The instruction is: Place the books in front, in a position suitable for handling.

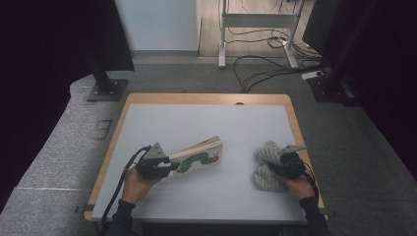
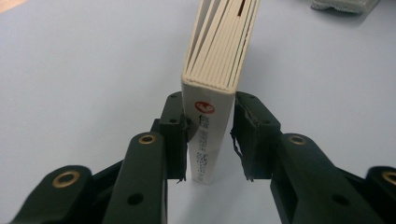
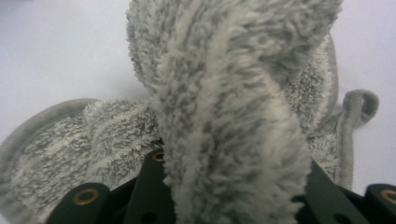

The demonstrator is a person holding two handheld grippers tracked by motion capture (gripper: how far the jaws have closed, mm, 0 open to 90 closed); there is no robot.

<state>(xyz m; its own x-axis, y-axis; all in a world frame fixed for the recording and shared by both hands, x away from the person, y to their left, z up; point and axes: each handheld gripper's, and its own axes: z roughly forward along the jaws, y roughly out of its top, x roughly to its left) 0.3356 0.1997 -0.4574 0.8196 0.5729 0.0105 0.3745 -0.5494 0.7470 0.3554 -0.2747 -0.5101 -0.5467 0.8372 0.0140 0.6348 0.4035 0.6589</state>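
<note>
A thick board book (image 1: 199,156) with a caterpillar on its white cover stands tilted on its edge over the pale table (image 1: 196,123). My left gripper (image 1: 167,167) is shut on its spine end. In the left gripper view the book (image 2: 219,51) rises between the two black jaws of that gripper (image 2: 210,100), its pages fanning slightly at the far end. A fluffy grey towel (image 1: 268,152) lies bunched at the table's right. My right gripper (image 1: 278,164) is shut on a raised fold of it. In the right gripper view that fold (image 3: 219,70) hides the fingertips of the right gripper (image 3: 233,168).
The table has a wooden rim (image 1: 113,142). On the grey floor behind stand a black stand base (image 1: 105,88) at the left and another (image 1: 327,83) at the right. Loose cables (image 1: 255,69) and a white frame (image 1: 255,22) lie farther back.
</note>
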